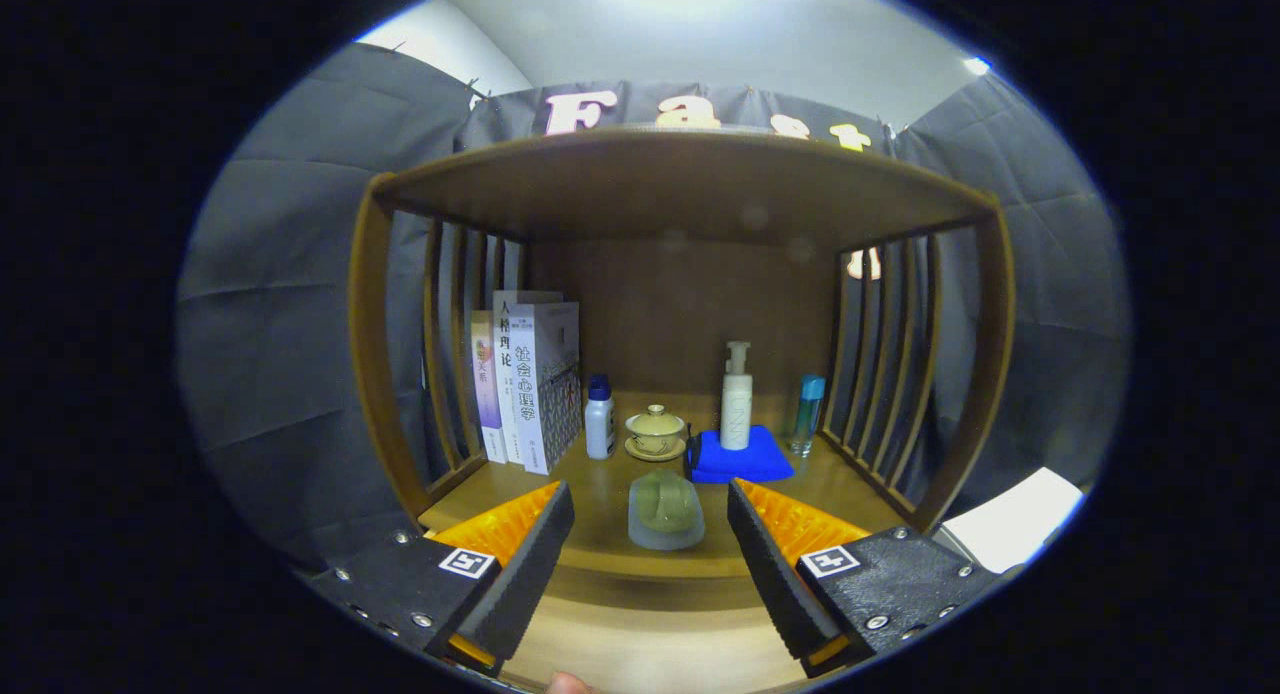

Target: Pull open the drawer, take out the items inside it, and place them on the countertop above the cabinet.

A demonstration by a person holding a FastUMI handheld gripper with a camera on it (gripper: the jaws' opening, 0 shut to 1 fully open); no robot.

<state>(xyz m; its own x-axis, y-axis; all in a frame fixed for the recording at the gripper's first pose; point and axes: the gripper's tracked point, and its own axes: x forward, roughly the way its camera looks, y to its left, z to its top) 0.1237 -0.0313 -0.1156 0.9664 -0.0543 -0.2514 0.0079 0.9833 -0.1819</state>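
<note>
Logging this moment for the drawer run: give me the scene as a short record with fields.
gripper: open, fingers apart, holding nothing
between fingers: green object in a clear bag on the countertop
beyond it: lidded tea bowl on saucer
left side: upright books, small white bottle with blue cap beside them
right side: white pump bottle standing on a blue cloth, slim clear bottle with blue cap
surround: wooden shelf frame with slatted sides
drawer: cannot tell
</note>
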